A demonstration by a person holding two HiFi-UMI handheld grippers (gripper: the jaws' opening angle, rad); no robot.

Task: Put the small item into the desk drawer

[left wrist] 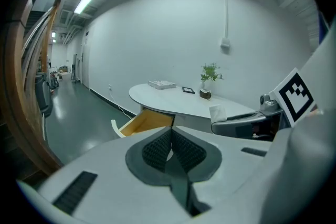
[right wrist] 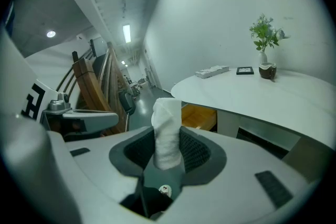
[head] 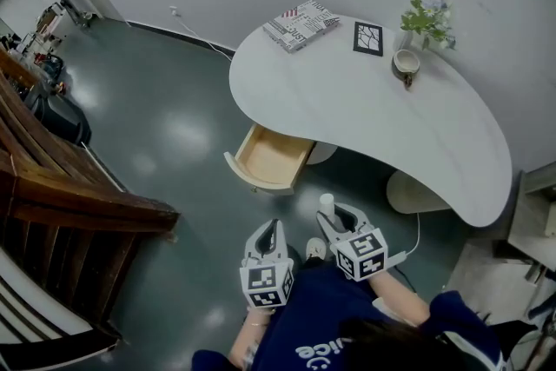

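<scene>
The white curved desk (head: 382, 113) has its wooden drawer (head: 269, 159) pulled open below the near left edge; the drawer looks empty. The small item, a white rolled wad (head: 327, 202), stands upright between the pads of my right gripper (head: 332, 209), which is shut on it, short of the drawer. In the right gripper view the wad (right wrist: 167, 131) rises in front of the drawer (right wrist: 198, 117). My left gripper (head: 274, 227) hangs beside it on the left, shut with nothing in it, its pads (left wrist: 157, 149) touching. The drawer (left wrist: 143, 122) lies ahead of it.
On the desk lie a folded newspaper (head: 301, 24), a black framed tile (head: 368, 38), a potted plant (head: 426, 17) and a cup (head: 406, 62). A wooden stair rail (head: 78, 195) runs along the left. A white cable (head: 200, 35) trails on the grey floor.
</scene>
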